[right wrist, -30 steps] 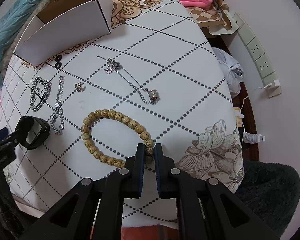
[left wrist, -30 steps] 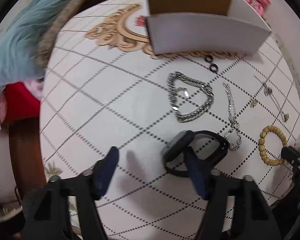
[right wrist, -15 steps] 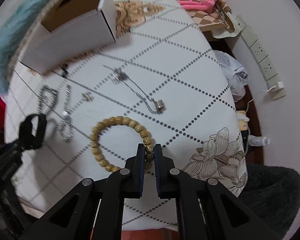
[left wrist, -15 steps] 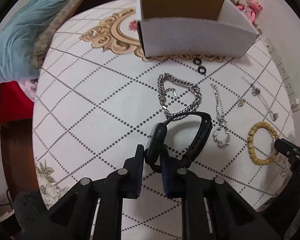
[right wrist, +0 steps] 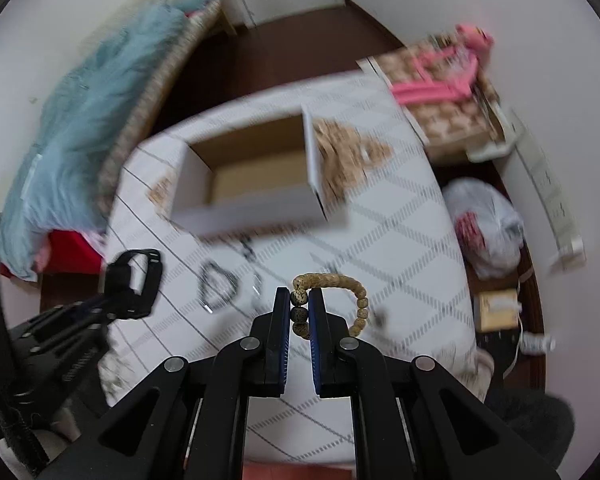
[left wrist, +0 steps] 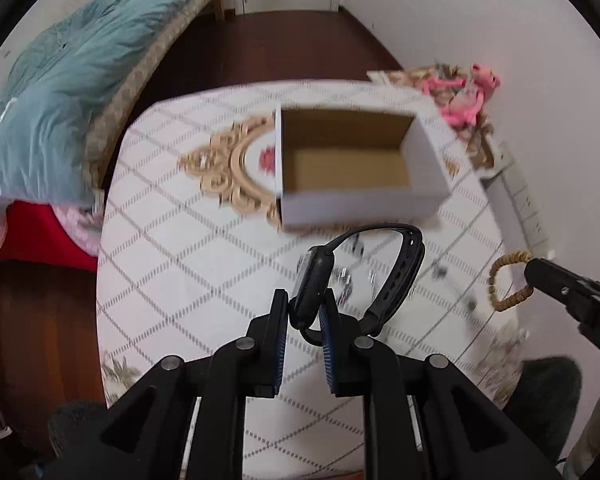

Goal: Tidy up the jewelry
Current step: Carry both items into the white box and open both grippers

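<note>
Gripping black watch [left wrist: 320, 280] in left tongs [left wrist: 305, 312], right tongs [right wrist: 300, 308] clenching bead bracelet [right wrist: 340, 292], cardboard box [left wrist: 356, 204] open

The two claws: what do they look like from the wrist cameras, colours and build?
Both are alike. The left claw and the right claw each have two flat, straight black fingers lined with ribbed blue pads. The fingers sit on angular black linkage arms joined by round silver pivot pins. No cables or sleeves are visible.
</note>
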The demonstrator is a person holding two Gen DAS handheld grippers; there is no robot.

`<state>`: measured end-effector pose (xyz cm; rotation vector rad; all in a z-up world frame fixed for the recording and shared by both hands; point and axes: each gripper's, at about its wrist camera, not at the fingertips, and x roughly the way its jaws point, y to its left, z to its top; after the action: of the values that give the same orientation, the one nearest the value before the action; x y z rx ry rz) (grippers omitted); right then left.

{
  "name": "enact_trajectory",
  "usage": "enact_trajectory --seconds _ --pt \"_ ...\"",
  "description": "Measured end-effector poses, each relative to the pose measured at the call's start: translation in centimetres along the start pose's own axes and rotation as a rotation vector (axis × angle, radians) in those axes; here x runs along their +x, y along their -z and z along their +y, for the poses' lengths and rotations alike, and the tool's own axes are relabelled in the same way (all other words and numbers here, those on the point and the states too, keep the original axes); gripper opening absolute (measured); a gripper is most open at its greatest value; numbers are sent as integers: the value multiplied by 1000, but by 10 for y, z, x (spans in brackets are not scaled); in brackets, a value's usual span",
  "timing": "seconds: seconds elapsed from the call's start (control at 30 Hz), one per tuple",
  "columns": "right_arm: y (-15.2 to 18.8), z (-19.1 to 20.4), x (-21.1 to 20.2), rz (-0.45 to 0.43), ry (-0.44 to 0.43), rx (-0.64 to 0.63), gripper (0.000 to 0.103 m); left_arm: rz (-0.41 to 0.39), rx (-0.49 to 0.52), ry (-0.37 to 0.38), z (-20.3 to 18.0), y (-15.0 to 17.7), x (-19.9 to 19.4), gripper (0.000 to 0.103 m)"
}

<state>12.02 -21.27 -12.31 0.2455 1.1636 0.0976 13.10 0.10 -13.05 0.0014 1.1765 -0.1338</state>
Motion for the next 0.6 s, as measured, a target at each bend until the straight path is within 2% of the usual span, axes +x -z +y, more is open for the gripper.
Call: enact_trajectory --seconds 0.13,0.23,0.37,0.6 --pt "-42 18 -17 -59 -30 -40 9 -24 -11 12 1 -34 4 13" --pt "-76 30 -9 -69 -32 -73 9 -16 -25 26 5 -61 15 13" --pt "-116 39 23 -22 -39 -96 9 17 -43 44 9 -91 37 13" --pt "-145 40 84 76 -6 -122 9 84 -38 46 13 -123 80 13"
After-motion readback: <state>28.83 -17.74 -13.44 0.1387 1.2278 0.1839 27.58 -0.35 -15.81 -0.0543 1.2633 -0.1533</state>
